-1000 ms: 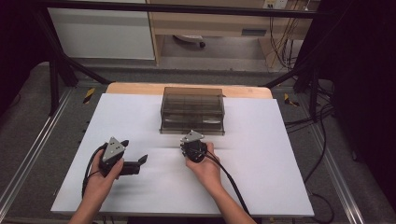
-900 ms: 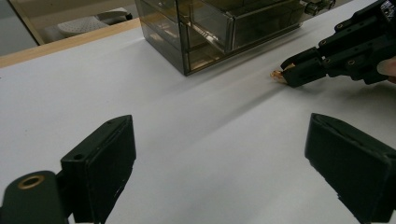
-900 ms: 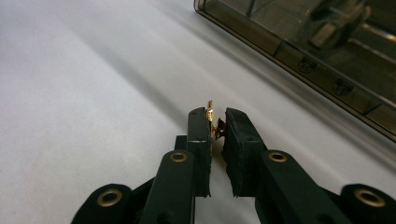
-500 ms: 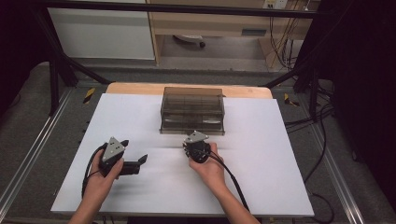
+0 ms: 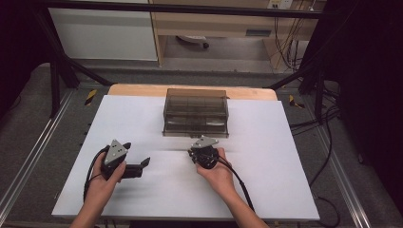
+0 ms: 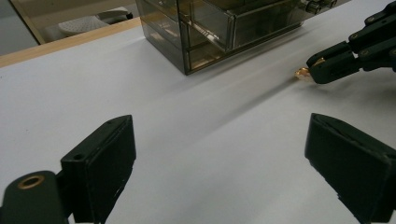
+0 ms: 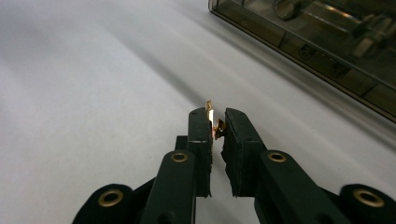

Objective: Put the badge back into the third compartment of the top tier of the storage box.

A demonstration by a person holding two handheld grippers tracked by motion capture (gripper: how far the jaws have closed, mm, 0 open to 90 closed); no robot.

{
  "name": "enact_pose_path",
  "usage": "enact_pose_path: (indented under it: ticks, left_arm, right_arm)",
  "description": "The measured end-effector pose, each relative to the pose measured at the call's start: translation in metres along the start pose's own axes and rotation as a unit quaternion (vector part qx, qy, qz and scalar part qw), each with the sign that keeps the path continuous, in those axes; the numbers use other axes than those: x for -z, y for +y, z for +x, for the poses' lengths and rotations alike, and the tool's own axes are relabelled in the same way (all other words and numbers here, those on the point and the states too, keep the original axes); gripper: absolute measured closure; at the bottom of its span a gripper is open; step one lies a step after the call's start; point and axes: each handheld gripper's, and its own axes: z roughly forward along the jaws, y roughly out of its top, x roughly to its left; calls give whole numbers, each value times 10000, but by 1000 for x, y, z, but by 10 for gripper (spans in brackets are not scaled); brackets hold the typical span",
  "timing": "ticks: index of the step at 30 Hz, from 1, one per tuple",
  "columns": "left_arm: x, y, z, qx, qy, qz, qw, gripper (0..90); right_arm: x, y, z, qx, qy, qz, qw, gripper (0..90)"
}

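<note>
White table top (image 5: 142, 118), wooden strip at far edge; smoky clear drawer box (image 5: 196, 112) standing near far middle.

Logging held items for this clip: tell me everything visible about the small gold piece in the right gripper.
The gold piece is tiny, thin and shiny, metal by its look. It stands pinched between the right gripper's black fingers, its pointed tip poking above them. From the left gripper view its gold end juts from the fingertips just above the white table, in front of the smoky plastic drawer box. Its exact shape is too small to tell.

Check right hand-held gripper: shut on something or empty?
Shut on a small gold piece. In its own view, the right hand-held gripper has jaws nearly together, the piece pinched between them.
</note>
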Motion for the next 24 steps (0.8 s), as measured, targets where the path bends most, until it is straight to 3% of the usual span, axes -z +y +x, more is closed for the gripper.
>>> enact_pose_path:
  ticks: [13,24]
  left_arm:
    - [0,0,1,18,-2,1,10000,88]
    - [0,1,-1,0,-24,14,10000,88]
  right_arm:
    - [16,-6,-1,-58,225,-154,9996,813]
    - [28,-5,10,-42,463,-268,9986,813]
